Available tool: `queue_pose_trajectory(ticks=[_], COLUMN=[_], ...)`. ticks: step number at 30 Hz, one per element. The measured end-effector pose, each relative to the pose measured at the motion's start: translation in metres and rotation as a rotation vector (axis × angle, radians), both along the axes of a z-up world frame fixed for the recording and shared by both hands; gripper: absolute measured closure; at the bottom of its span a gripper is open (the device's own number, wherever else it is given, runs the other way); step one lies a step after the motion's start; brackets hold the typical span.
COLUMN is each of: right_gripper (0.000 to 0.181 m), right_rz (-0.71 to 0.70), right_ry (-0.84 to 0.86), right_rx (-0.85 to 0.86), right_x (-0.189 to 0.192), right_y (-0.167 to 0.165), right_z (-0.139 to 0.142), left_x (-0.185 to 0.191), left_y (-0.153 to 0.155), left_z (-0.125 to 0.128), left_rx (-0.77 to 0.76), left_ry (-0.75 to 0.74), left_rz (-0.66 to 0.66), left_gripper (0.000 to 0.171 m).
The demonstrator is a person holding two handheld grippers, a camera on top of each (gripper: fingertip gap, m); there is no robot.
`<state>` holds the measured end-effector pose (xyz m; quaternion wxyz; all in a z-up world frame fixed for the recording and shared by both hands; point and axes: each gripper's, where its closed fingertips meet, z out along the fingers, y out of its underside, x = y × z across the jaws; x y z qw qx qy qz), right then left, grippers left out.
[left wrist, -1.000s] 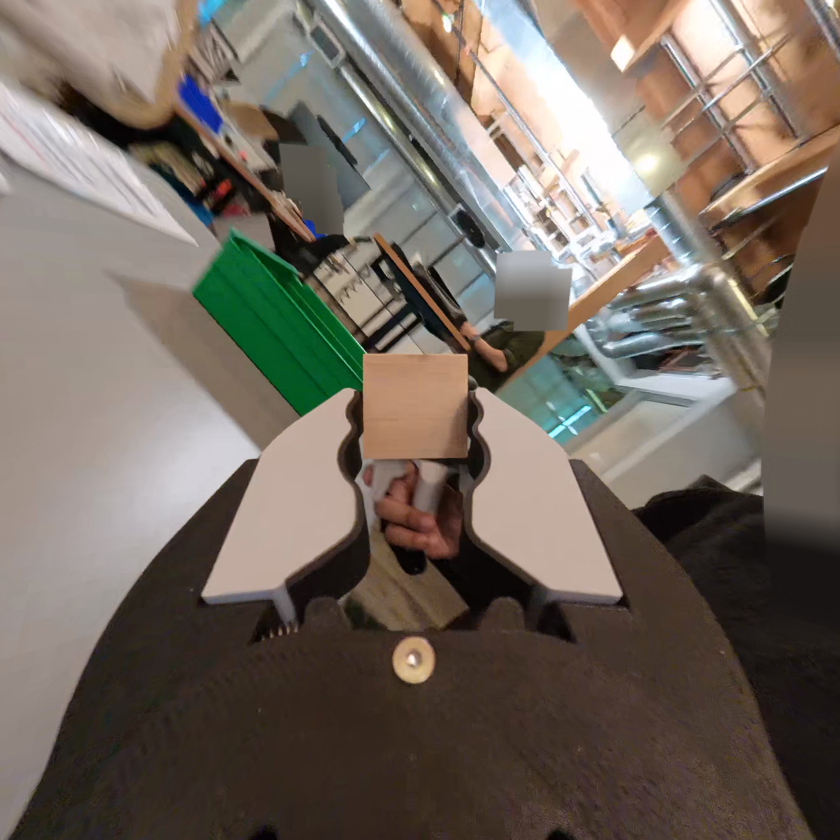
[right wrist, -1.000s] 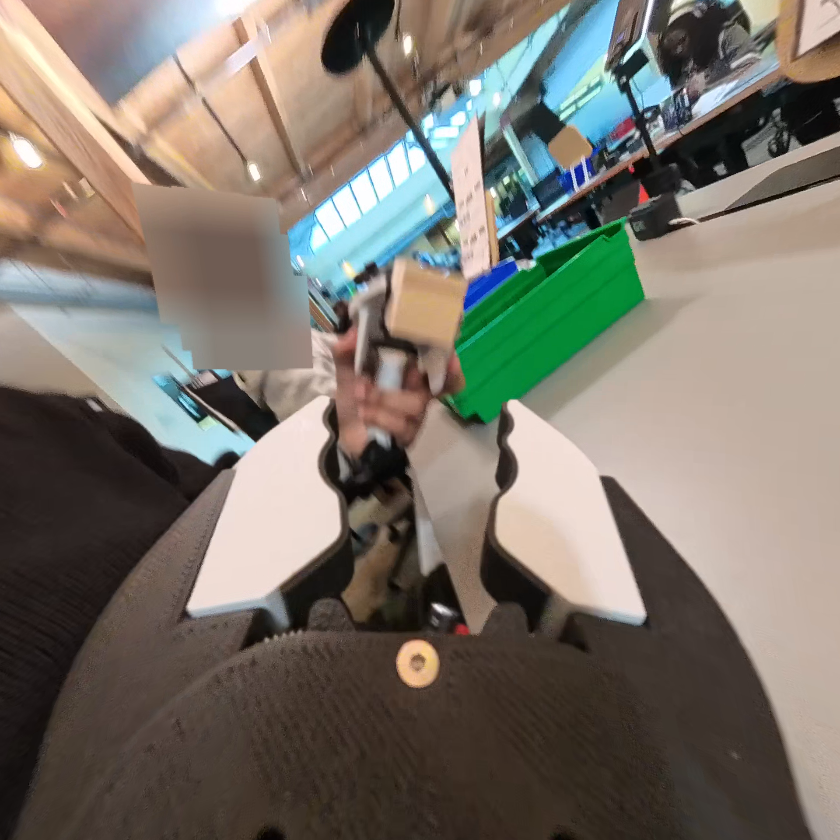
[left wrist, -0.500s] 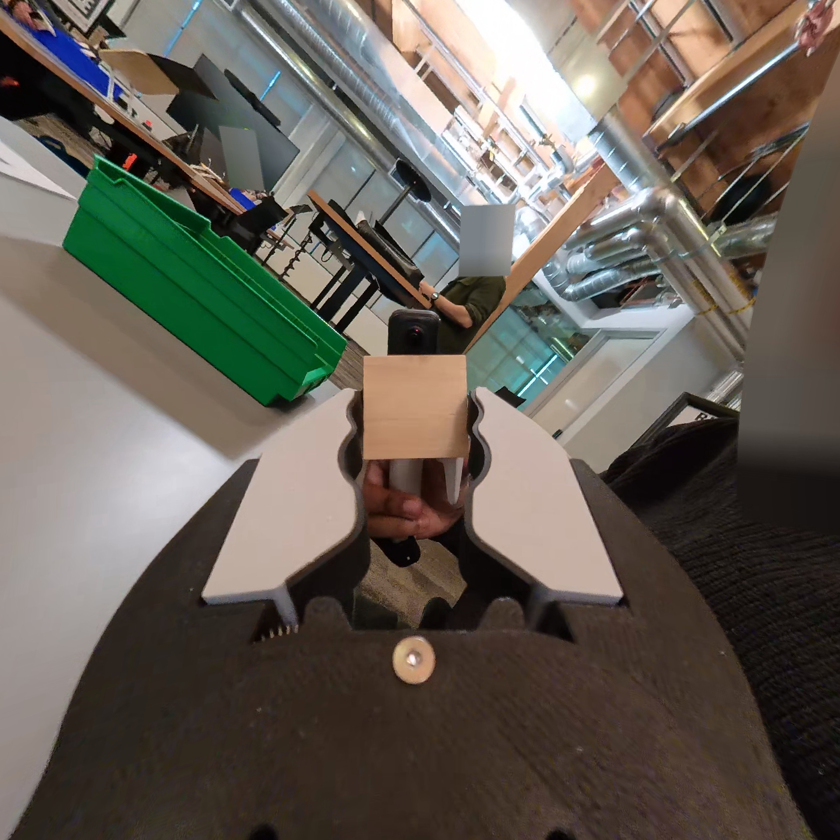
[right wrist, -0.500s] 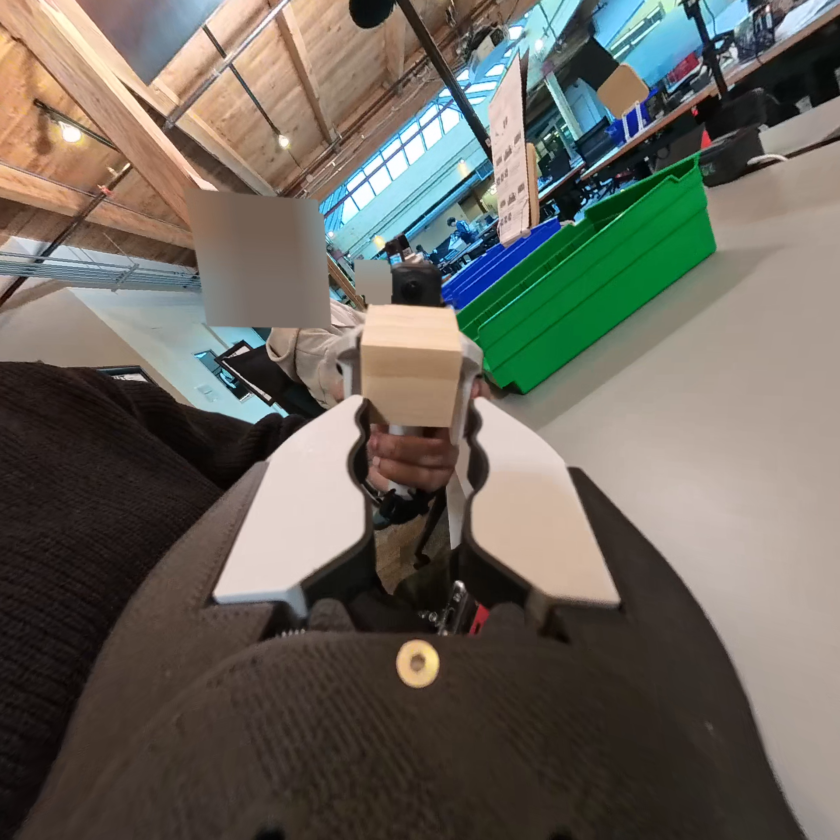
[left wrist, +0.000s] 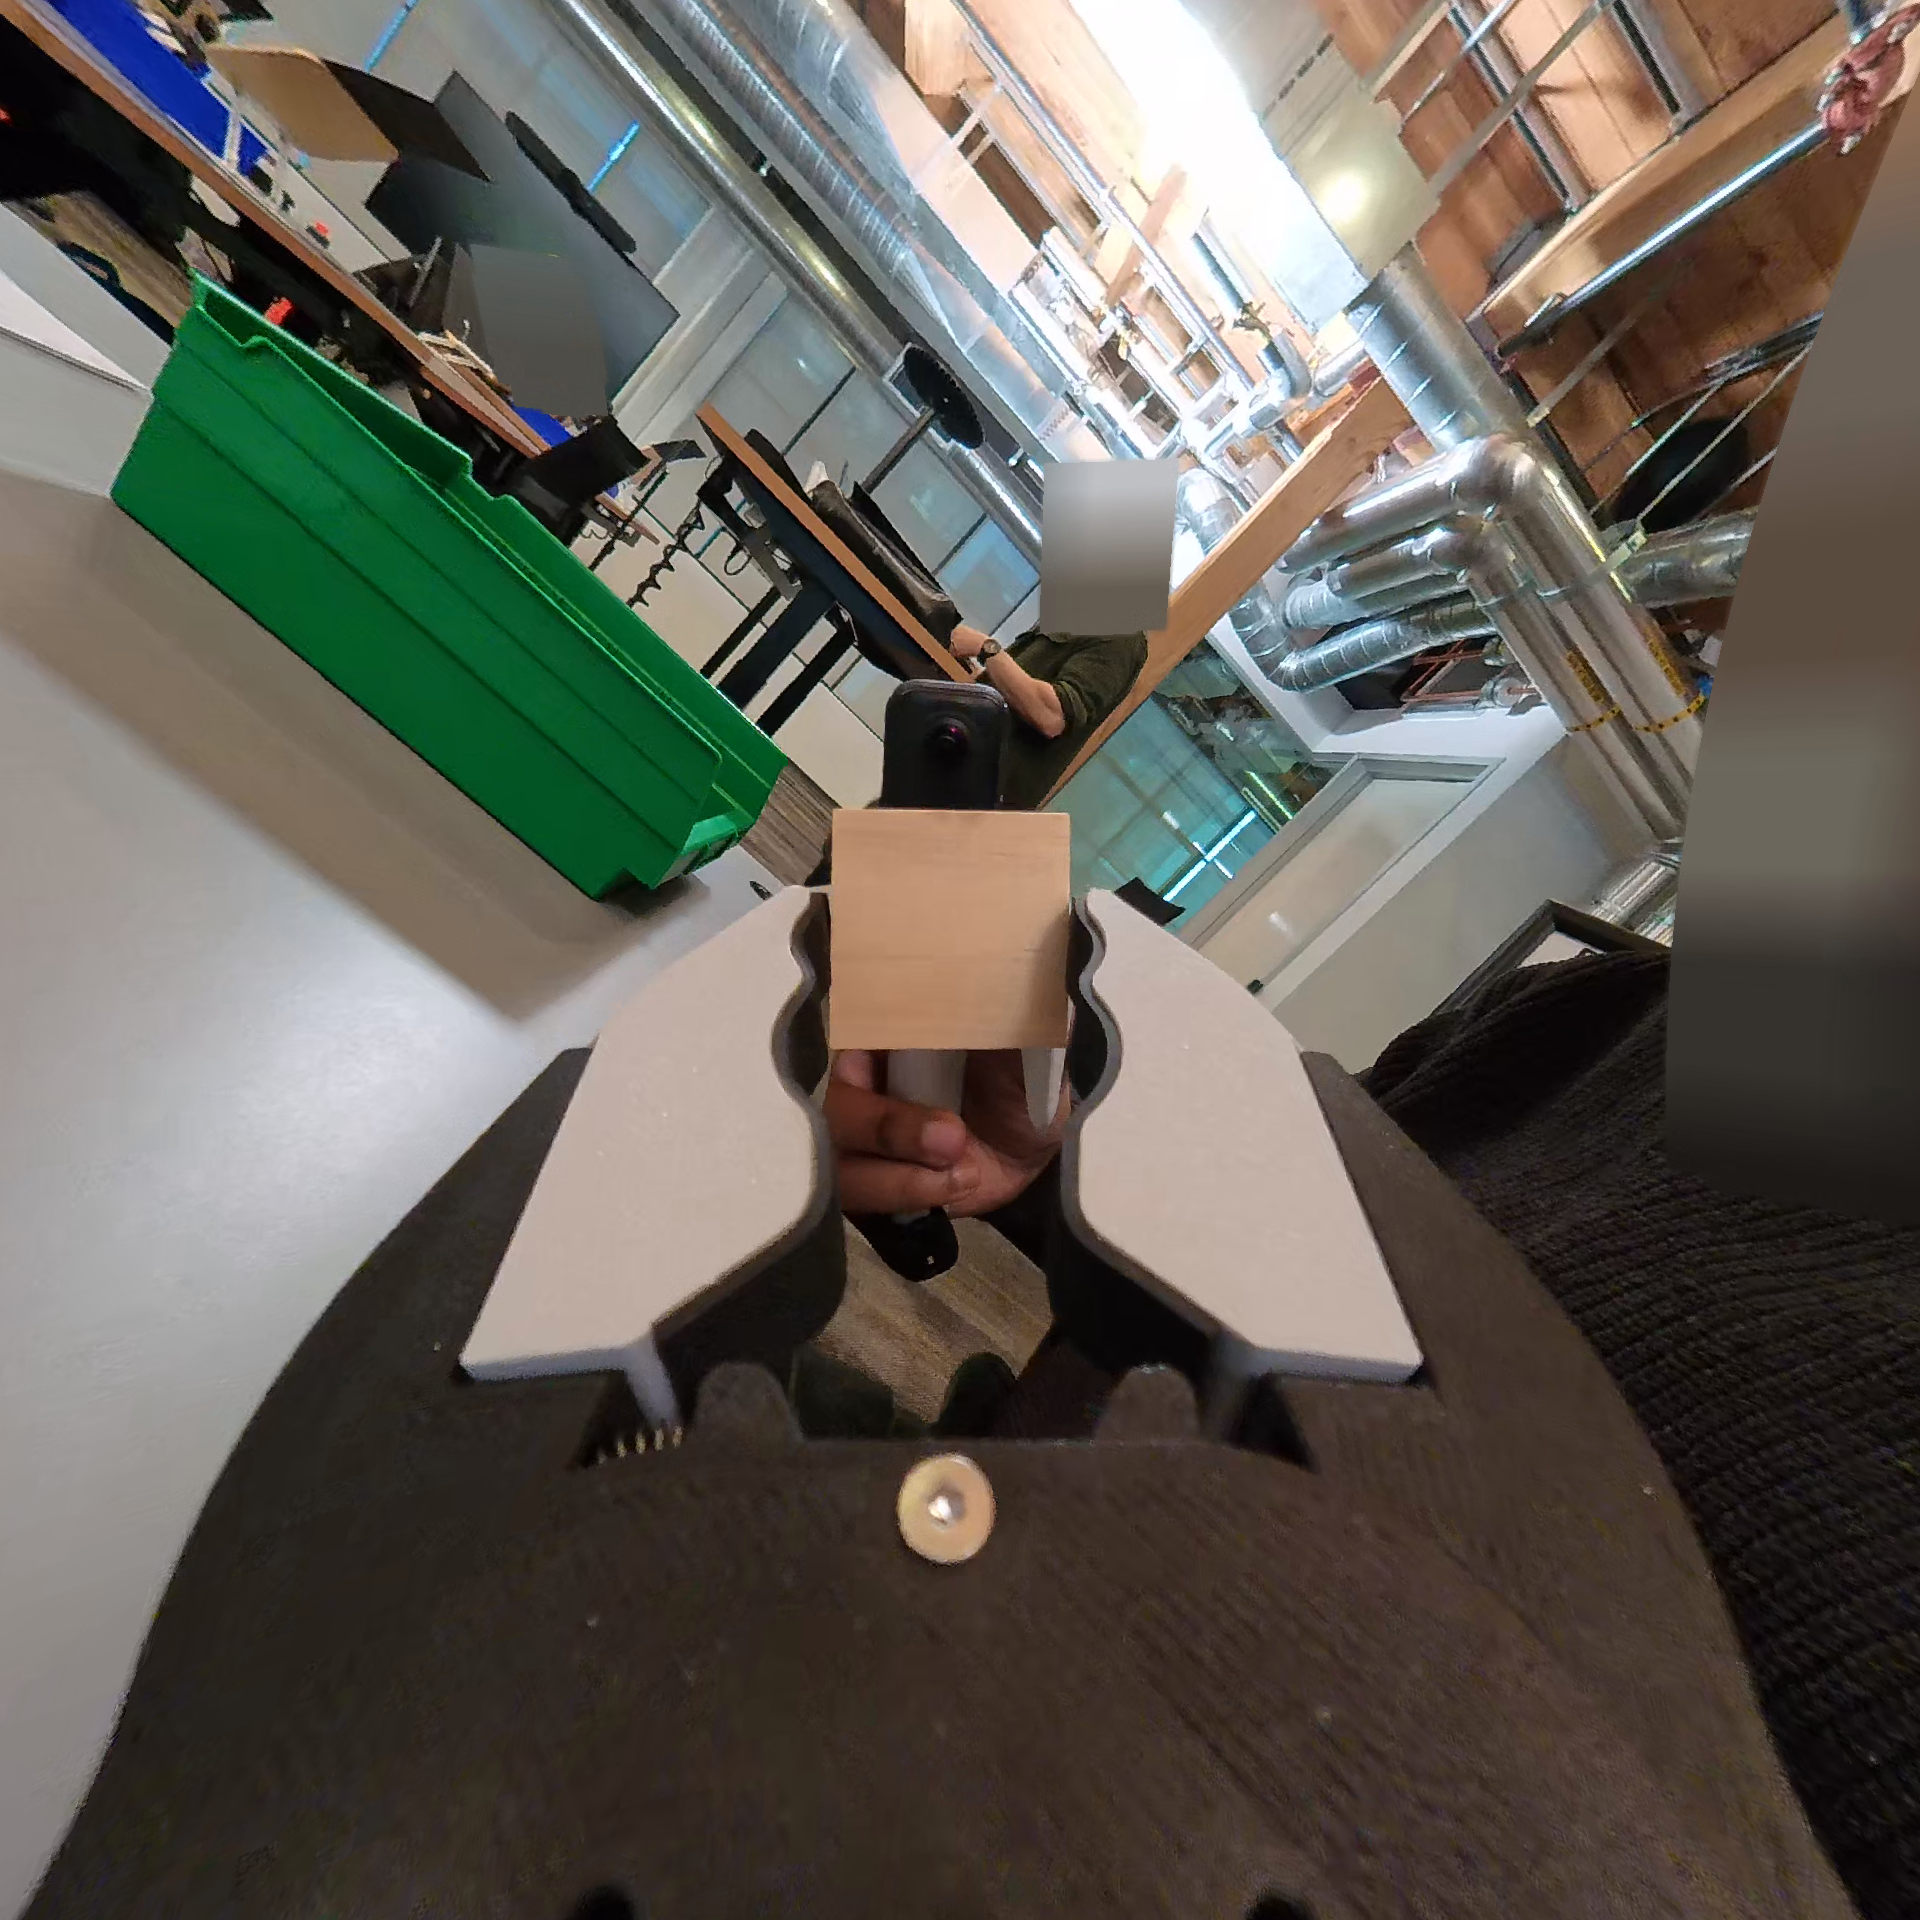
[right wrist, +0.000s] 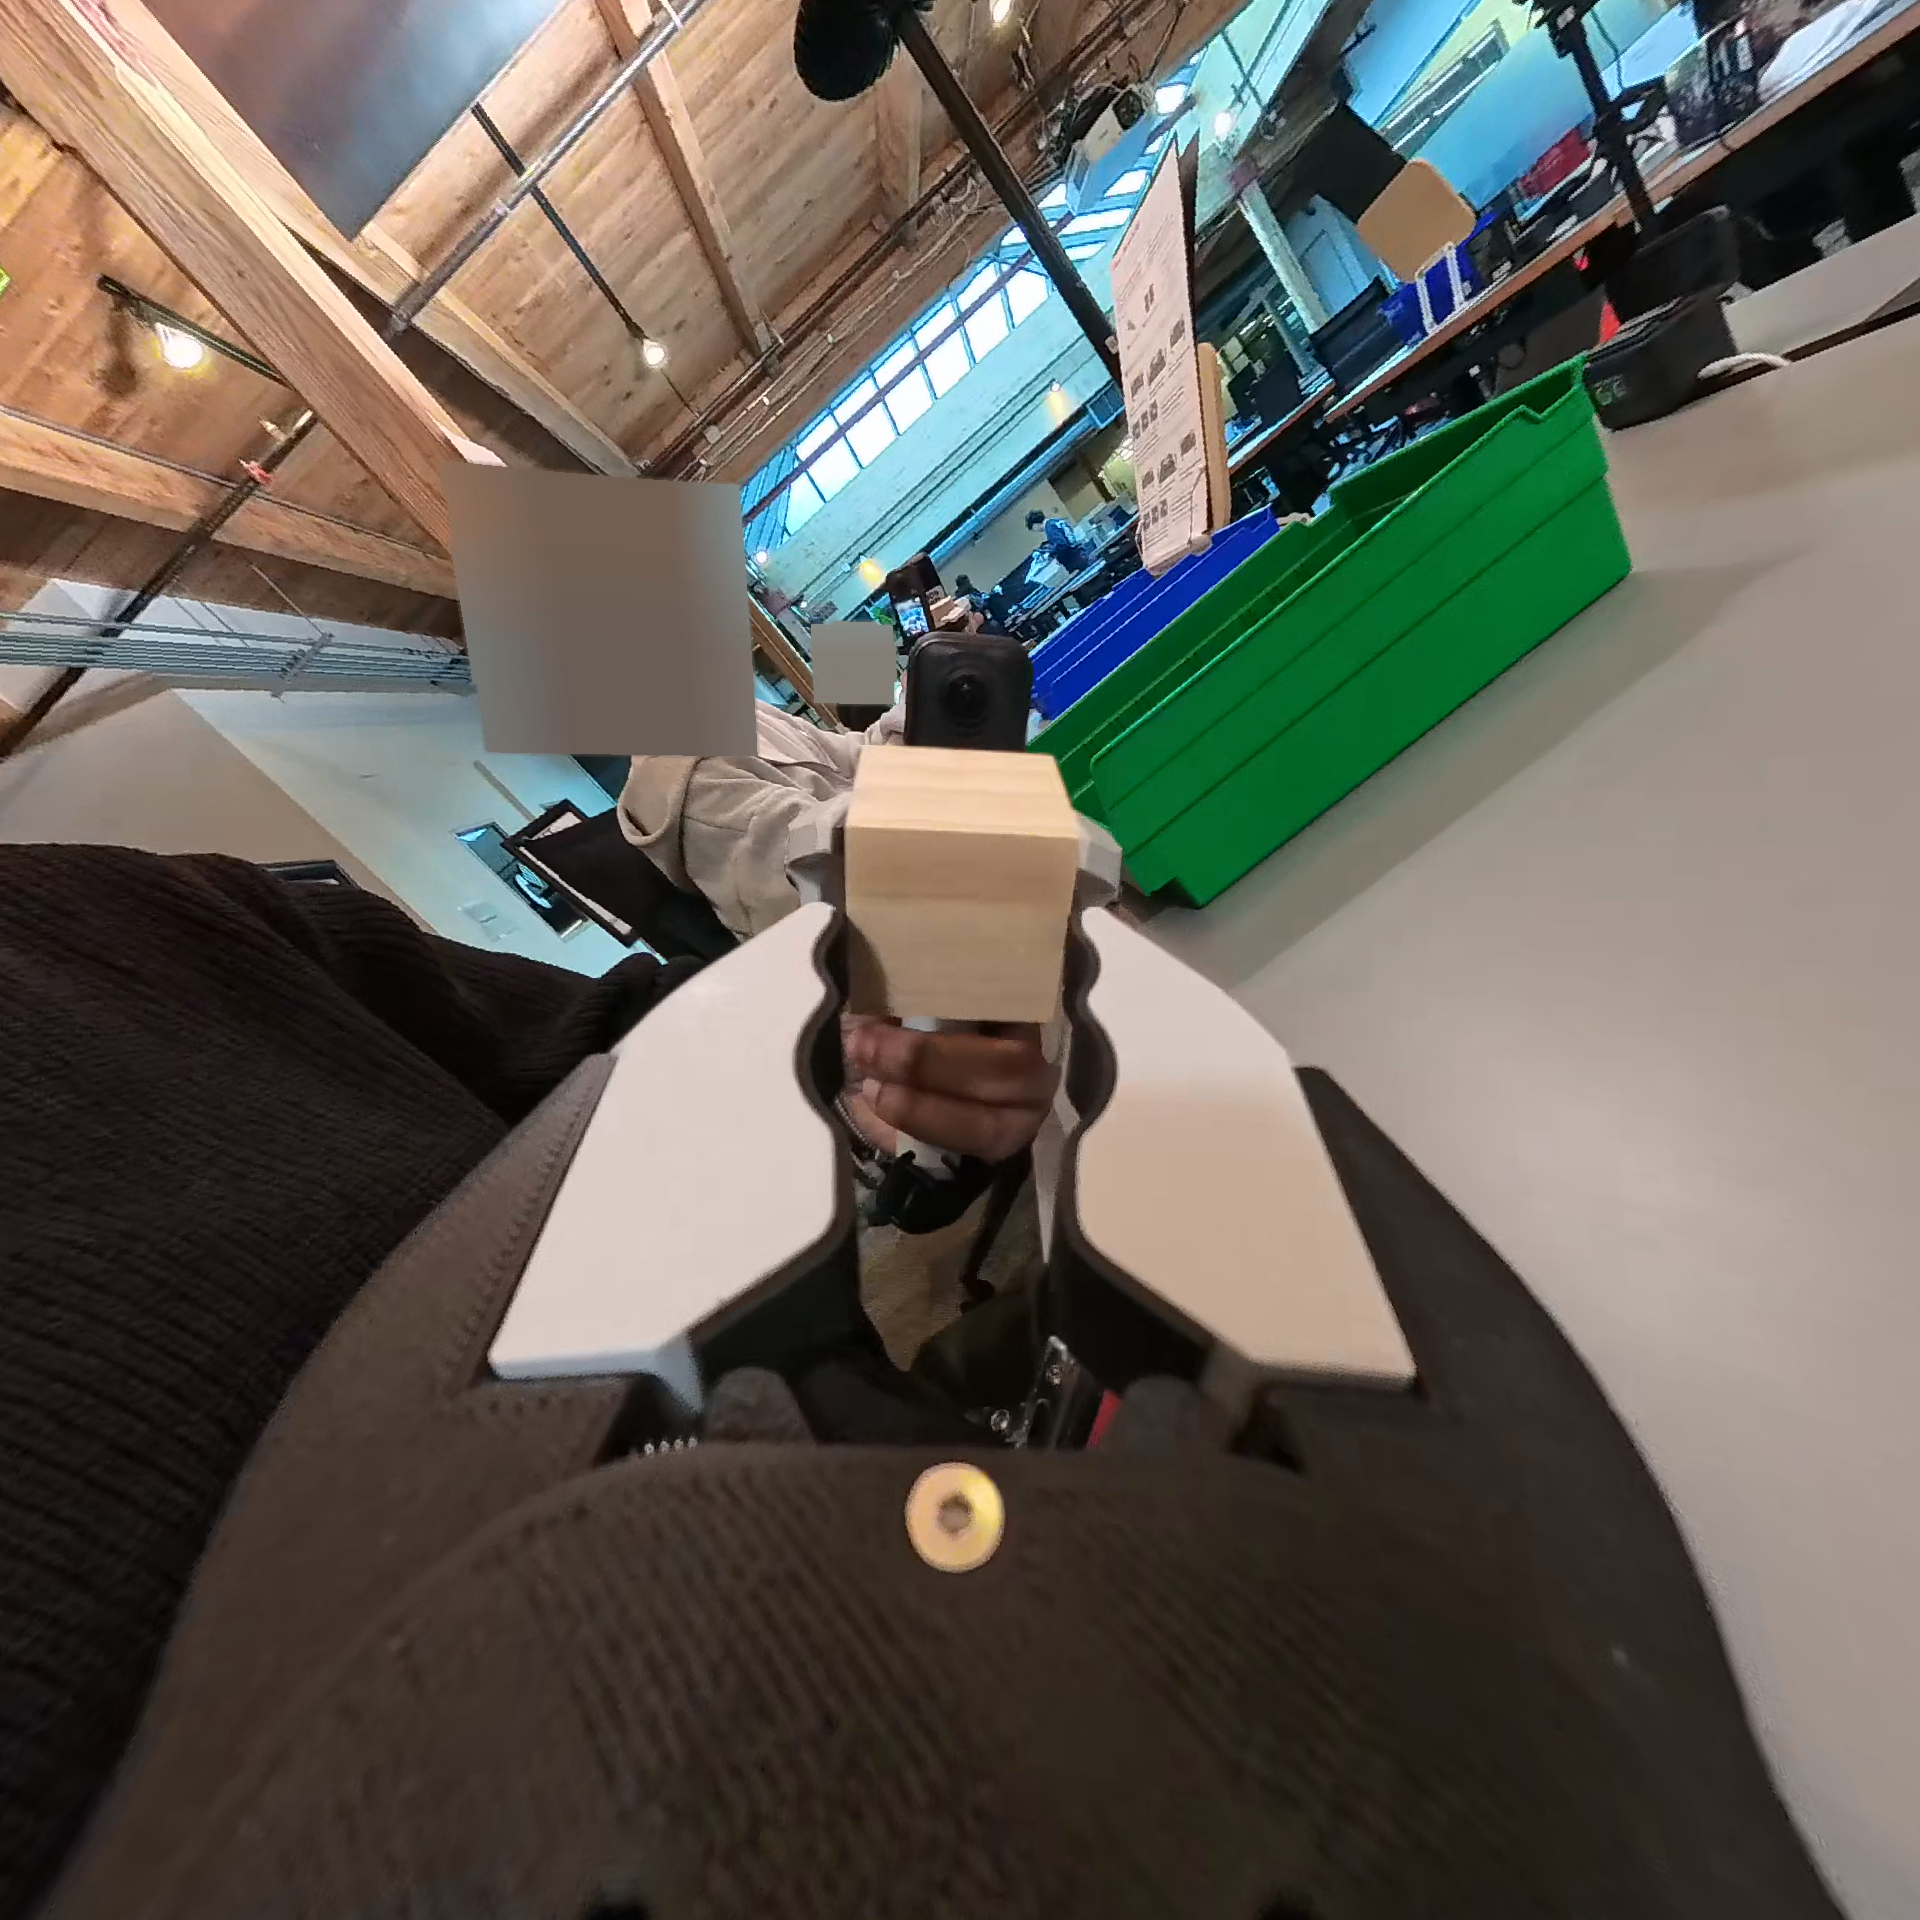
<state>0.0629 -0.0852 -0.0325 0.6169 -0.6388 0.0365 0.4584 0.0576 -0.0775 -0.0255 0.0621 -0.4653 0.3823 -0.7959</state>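
Note:
A light wooden block (left wrist: 949, 935) sits between the fingers of my left gripper (left wrist: 949, 914), which is shut on it. Behind the block I see the other gripper's black camera (left wrist: 943, 743) and the hand (left wrist: 935, 1143) that holds it. In the right wrist view the same block (right wrist: 961, 894) sits between the fingers of my right gripper (right wrist: 956, 925), which close against its two sides. The left gripper's grey fingertips (right wrist: 1096, 857) show at the block's far end, with its camera (right wrist: 968, 691) and hand (right wrist: 945, 1091) behind. The two grippers face each other above the table edge.
A grey table (left wrist: 208, 1039) (right wrist: 1558, 1039) carries a green bin (left wrist: 416, 623) (right wrist: 1351, 675), a blue bin (right wrist: 1143, 613) behind it and a black case (right wrist: 1662, 353). A black knit sleeve (left wrist: 1662, 1351) (right wrist: 208, 1143) is close by. People sit at desks farther off.
My right gripper has come up to the block held by my left gripper and its open fingers have closed onto it. The left gripper has swung level with the block still held.

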Motion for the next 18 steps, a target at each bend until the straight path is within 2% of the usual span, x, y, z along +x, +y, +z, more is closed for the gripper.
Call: queue_pose_trajectory(ticks=[11, 18], right_gripper=[0.139, 0.139], right_rz=[0.025, -0.001], right_ry=[-0.057, -0.149], right_rx=[0.011, -0.077], right_x=[-0.005, 0.006], right_y=[-0.003, -0.003], right_z=[0.001, -0.017], left_x=[-0.003, 0.002], left_y=[-0.01, -0.01], left_z=[-0.003, -0.034], left_rx=[0.056, 0.146], left_ry=[-0.001, 0.184], left_rz=[-0.073, -0.155], left_gripper=[0.127, 0.125])
